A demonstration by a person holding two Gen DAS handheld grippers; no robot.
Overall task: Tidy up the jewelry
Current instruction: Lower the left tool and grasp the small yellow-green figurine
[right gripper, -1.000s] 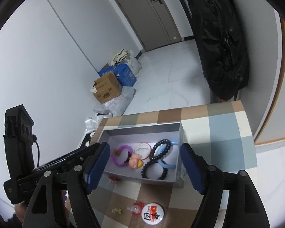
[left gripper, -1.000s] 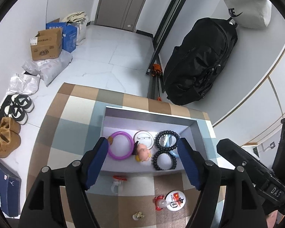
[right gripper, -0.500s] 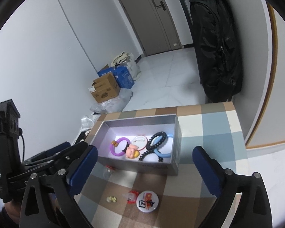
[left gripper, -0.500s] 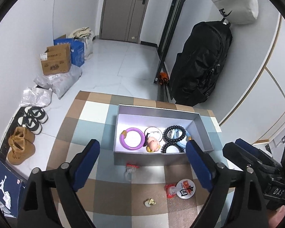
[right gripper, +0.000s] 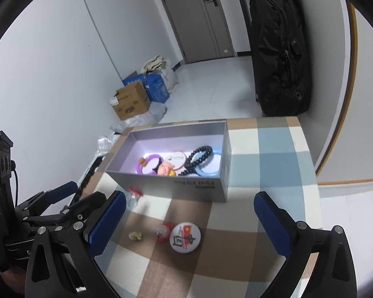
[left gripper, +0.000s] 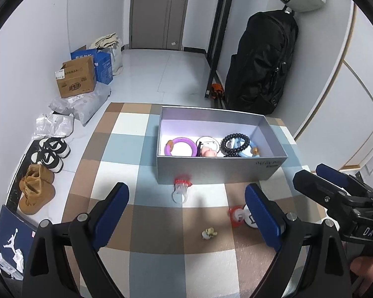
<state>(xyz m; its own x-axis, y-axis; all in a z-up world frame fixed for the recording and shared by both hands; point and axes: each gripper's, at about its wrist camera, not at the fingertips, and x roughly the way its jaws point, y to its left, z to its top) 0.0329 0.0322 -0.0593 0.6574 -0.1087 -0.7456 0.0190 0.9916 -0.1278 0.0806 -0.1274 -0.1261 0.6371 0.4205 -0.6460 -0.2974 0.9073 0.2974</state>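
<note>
Jewelry sits in a grey rectangular cardboard box [left gripper: 218, 171] on the checked tablecloth [left gripper: 126, 149]: glossy purple ring [left gripper: 179, 146], beaded black bracelet [left gripper: 235, 144]. Outside lie a round badge [right gripper: 184, 236] and tiny yellow flower piece [left gripper: 209, 233]. Left gripper [left gripper: 186, 213] and right gripper [right gripper: 189, 221] are both spread wide, empty.

"DAS" in white letters on the black body of the right gripper [left gripper: 337, 193]. White Jordan jumpman logo on the dark blue shoebox [left gripper: 11, 236] on the floor. Print on the grey box [left gripper: 221, 171] front, the cardboard carton [left gripper: 75, 78] and the round badge [right gripper: 184, 236] too small or blurred to read.
</note>
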